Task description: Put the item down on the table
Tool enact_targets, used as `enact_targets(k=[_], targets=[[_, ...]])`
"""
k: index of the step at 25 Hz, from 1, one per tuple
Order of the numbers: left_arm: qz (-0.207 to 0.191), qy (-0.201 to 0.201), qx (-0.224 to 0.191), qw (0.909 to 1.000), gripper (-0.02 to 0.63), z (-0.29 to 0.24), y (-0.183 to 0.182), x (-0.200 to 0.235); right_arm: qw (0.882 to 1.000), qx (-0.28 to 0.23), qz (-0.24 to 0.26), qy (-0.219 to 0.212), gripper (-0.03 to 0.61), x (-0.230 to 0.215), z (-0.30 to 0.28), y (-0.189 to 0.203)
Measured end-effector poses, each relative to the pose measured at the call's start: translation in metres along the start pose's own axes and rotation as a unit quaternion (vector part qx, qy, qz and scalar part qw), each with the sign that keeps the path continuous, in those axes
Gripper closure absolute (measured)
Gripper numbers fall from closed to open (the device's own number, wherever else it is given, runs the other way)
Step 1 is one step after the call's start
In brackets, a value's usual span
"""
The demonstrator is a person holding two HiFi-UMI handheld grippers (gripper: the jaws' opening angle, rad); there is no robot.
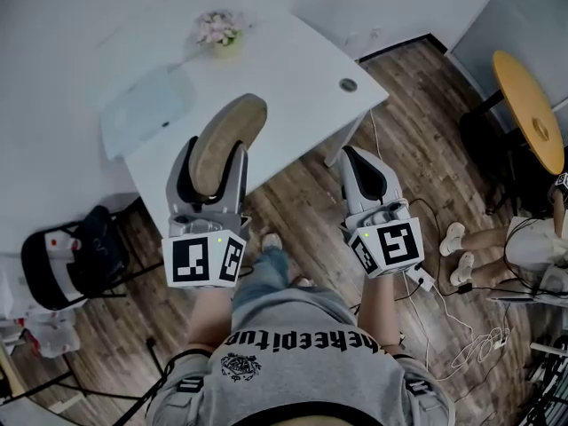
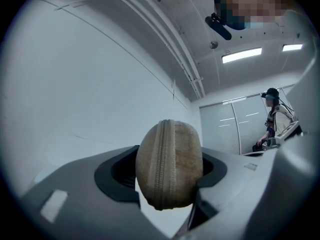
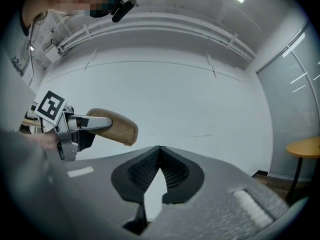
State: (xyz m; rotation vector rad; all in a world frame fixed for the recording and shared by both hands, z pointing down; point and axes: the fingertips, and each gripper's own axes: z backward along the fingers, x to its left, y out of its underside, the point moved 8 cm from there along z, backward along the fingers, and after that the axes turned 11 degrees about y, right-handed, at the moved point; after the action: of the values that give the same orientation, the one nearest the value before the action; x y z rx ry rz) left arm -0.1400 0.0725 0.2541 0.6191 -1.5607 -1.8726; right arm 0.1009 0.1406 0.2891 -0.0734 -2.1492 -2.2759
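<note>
Between left claw (image 2: 167,184) jaws, tan zippered pouch (image 2: 169,164)

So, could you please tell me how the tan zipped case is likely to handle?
The case is probably semi-stiff: it holds its rounded shape between the left gripper's jaws. It looks light, jutting out without sagging. Its curved shell may rock on the table.

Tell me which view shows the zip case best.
Head view: the whole tan case shows, clamped in the left claw. Left gripper view shows only its zipper end; right gripper view, its side.
</note>
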Motion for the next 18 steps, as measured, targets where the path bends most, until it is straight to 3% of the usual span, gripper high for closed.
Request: enact_targets(k=[18], targets=[[0.01,0.026,-0.003,0.9996,0.319,-0.083,0.013,0.087,1.0,-0.003,0.002,0.024,0.578,0.003,-0.111,0.003]])
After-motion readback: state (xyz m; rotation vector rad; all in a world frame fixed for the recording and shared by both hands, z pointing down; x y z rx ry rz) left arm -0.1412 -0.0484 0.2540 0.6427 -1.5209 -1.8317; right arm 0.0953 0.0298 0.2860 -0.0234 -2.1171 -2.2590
